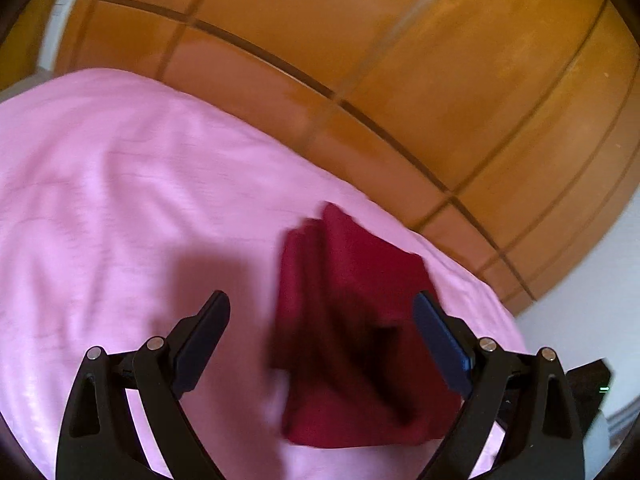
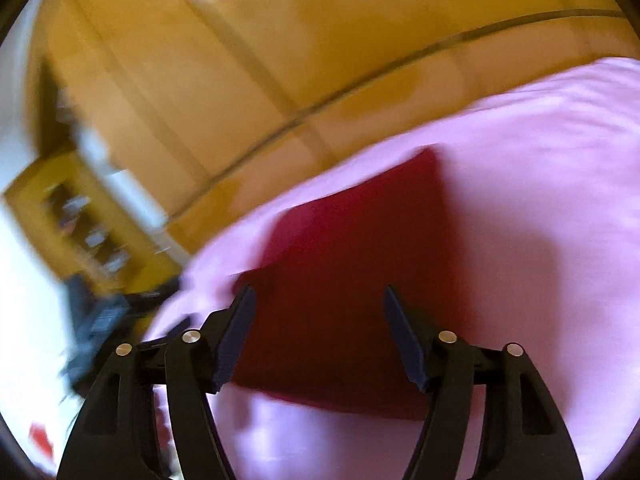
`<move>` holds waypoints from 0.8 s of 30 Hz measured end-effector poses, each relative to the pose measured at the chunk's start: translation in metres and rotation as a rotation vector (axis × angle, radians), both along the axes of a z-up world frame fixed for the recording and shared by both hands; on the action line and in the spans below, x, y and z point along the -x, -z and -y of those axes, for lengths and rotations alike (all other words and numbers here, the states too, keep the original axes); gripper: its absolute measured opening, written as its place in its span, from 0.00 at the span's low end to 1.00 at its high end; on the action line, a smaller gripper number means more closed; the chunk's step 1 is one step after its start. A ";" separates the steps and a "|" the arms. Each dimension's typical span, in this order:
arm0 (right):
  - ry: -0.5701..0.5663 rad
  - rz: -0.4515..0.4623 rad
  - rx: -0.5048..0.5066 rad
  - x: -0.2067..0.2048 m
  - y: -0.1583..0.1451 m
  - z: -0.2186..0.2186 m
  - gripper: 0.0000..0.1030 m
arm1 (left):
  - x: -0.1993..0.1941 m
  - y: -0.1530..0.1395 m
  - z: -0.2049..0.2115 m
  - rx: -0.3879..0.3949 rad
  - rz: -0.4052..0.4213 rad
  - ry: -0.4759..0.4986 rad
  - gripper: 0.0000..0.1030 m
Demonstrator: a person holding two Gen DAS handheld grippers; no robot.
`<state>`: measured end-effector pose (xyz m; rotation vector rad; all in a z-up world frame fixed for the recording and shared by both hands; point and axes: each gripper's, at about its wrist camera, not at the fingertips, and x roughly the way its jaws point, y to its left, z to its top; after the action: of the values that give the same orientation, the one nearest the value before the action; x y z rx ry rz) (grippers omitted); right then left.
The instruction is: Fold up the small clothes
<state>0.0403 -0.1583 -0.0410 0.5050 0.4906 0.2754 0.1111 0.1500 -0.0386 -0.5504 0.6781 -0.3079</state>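
Both grippers stand with their jaws apart as I look down their cameras. On my left gripper (image 1: 322,312) the fingers are spread wide, and I see nothing pinched between the pads. The dark red garment (image 1: 352,320) lies folded on the pink sheet (image 1: 120,184), ahead of and below that gripper, filling the right half of the gap between the fingers; the right finger's blue pad (image 1: 442,344) overlaps the cloth's right edge in the view, but I cannot tell whether it touches. The left finger (image 1: 202,340) is over bare sheet, well clear of the cloth.

On my right gripper (image 2: 318,308) the jaws are also parted, with no cloth clamped in them. From this side the red garment (image 2: 352,260) appears as a flat, roughly square shape on the sheet (image 2: 540,160), directly ahead and beneath the fingers, spanning the whole gap and reaching past the left pad (image 2: 236,340). Its far corner points away toward the wooden panelling (image 2: 240,60) behind the bed. Both views are blurred, so finer folds in the cloth are not clear to me.
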 end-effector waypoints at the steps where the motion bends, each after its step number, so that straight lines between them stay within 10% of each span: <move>1: 0.048 -0.023 0.015 0.001 0.002 0.009 0.69 | -0.006 -0.003 0.014 -0.009 -0.016 0.050 0.90; 4: 0.157 -0.075 0.050 -0.002 0.009 0.032 0.70 | -0.016 -0.001 0.050 -0.130 -0.063 0.127 0.85; 7: 0.184 -0.123 0.120 -0.014 0.015 0.031 0.73 | -0.022 0.015 0.076 -0.280 -0.109 0.151 0.17; 18: 0.081 -0.117 0.466 -0.025 0.024 -0.025 0.73 | -0.001 0.050 0.043 -0.256 -0.126 0.137 0.15; 24: 0.063 -0.143 0.288 -0.028 0.035 -0.003 0.74 | 0.004 0.046 0.052 -0.303 -0.053 0.116 0.21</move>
<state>0.0681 -0.1549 -0.0763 0.2591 0.6410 0.1058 0.1068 0.0983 -0.0843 -0.2310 0.7934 -0.2932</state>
